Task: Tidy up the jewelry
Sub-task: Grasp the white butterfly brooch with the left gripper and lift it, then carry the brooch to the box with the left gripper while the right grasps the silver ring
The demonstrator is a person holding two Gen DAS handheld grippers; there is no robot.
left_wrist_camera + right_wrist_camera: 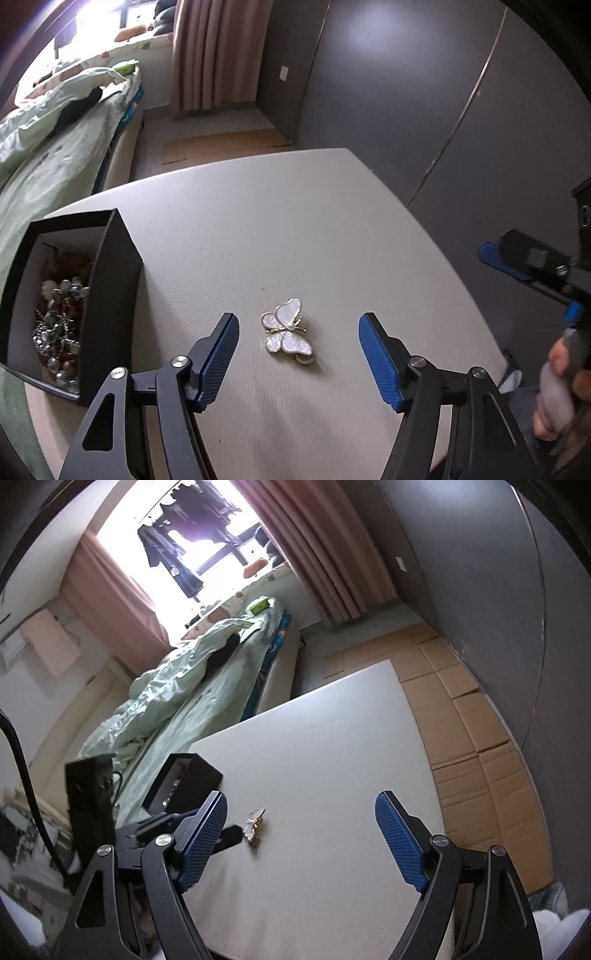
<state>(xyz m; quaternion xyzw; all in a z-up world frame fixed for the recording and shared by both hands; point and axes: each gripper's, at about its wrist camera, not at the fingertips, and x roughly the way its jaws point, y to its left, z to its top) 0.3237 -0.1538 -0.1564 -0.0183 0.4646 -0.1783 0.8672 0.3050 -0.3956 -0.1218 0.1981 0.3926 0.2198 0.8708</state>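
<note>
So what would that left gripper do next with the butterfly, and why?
Probably lower a little and close on the butterfly brooch. The left gripper is open with the brooch lying flat on the table between its fingers, untouched, and the black box of jewelry sits open just beside it.

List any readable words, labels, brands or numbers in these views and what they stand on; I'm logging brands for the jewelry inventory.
None can be read.
Box: plain black walls, no print visible.
Brooch: no marking visible.
Table: bare, no label.
</note>
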